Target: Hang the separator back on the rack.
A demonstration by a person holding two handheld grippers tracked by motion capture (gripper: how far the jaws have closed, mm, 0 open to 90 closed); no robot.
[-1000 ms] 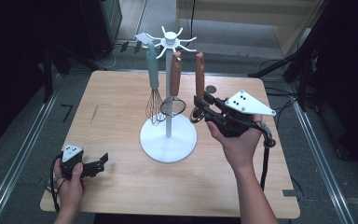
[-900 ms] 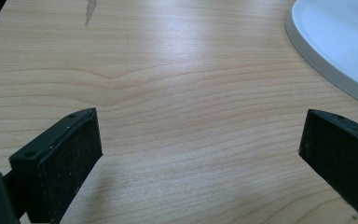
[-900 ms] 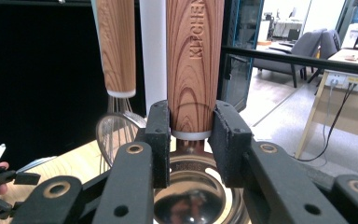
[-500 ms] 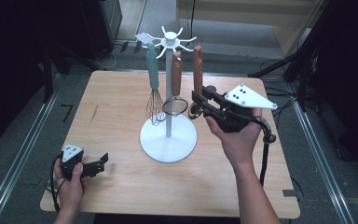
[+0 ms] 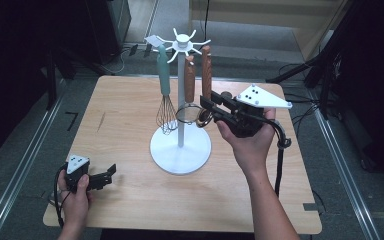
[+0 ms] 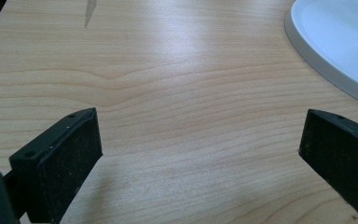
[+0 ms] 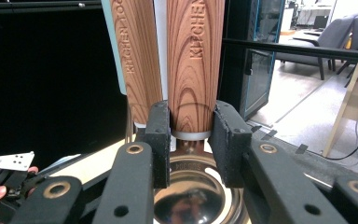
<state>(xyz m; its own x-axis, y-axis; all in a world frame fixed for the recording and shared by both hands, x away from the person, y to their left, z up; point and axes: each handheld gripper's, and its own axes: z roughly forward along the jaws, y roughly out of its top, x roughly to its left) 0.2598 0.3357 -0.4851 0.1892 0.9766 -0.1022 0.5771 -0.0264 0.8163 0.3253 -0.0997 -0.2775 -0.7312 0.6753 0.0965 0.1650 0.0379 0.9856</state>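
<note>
A: Right gripper [image 5: 206, 111] — status?
B: Clamped on wood-handled ladle [image 5: 206, 75], near handle's lower end. In right gripper view, both pads [image 7: 158, 135] pressed against handle [image 7: 193, 65], just above white collar; shiny steel bowl [image 7: 193, 200] right below, between the arms.

A: Ladle position?
B: Upright, top up by white hooks of utensil stand [image 5: 180, 95]. Hooked on or not — can't tell. Bowl level with gripper tips in high view.

A: Neighbours on stand?
B: Second wood-handled utensil [image 5: 189, 80] just beside ladle, on its left in high view, handles nearly touching in right gripper view. Teal-handled whisk [image 5: 165, 95] further left, hanging, wire end above stand's round white base [image 5: 180, 152]. Flat white tool [image 5: 153, 41] up at top left hook.

A: Left gripper [image 5: 111, 175]?
B: Jaws wide apart, holding nothing. Low over wooden table [image 5: 130, 105], near front left corner, well apart from stand. Left gripper view: bare wood grain between the two pads [image 6: 74, 158], edge of white base at top right.

A: Hands?
B: Right hand [image 5: 247, 145] wrapped under right gripper, forearm in from bottom. Left hand [image 5: 75, 192] gripping left gripper body, cable looped beside it.

A: Stand placement?
B: Roughly mid-table, pole vertical.
</note>
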